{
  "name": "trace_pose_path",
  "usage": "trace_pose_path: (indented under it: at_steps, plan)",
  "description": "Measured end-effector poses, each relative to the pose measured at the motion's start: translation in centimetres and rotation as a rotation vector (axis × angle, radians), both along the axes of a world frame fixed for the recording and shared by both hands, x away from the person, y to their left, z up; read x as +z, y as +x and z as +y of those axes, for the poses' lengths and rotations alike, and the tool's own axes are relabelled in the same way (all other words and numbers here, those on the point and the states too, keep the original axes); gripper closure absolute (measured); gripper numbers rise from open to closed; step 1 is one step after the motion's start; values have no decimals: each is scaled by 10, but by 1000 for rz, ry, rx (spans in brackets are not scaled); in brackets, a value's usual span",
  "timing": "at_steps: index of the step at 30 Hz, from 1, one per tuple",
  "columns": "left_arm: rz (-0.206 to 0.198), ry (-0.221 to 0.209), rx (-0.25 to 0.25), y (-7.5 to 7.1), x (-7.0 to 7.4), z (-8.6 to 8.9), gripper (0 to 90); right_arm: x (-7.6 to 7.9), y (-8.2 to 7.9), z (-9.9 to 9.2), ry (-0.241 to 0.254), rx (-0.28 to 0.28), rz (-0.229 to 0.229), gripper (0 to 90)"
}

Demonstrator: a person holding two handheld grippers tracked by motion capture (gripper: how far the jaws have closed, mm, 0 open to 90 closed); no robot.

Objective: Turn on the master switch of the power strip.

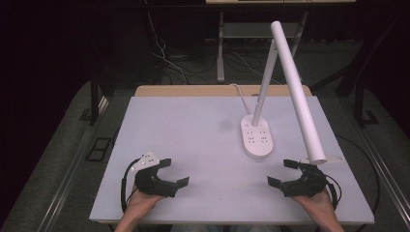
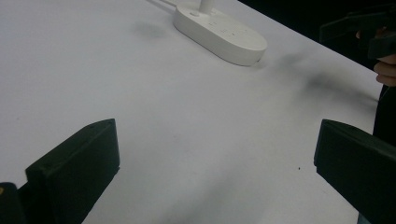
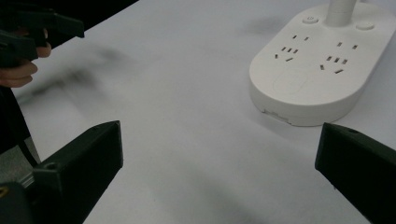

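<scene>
So, counted up:
Lamps: one white desk lamp with oval socket base (image 1: 257, 137)
Grippers: two black two-jaw ones, left gripper (image 1: 175, 172) and right gripper (image 1: 282, 172), both spread wide, nothing held
Table: one white tabletop (image 1: 193, 125)

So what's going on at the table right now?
A person holds a gripper in each hand near the front edge of the white table. The left gripper and the right gripper both have open jaws with nothing between them, and they point inward toward each other. The lamp stands untouched on its oval base, which carries rows of sockets, right of the table's middle. The base lies closer to the right gripper. Its cord runs off the far edge.
</scene>
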State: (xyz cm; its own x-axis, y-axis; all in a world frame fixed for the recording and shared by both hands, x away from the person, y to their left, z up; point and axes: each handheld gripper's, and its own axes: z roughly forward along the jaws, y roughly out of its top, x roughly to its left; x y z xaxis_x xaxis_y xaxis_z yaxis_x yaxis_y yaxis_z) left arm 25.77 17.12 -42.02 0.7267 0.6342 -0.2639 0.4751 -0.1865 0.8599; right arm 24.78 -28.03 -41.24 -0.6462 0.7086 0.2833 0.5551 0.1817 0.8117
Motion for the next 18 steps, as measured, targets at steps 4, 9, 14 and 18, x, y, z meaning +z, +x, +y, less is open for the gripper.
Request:
trace_pose_path:
  at_steps: [4,9,14,18]
  plan:
    - [1,-1,-2,-1,0,1,0,-1,0,1,-10,7,8,5]
    - [-3,4,-5,-4,0,1,0,-2,0,3,-19,13,15,5]
    - [0,3,-15,-5,1,2,0,-2,-1,4,-20,17,16,5]
    - [9,3,-28,-5,1,2,0,-2,-2,4,-27,18,22,5]
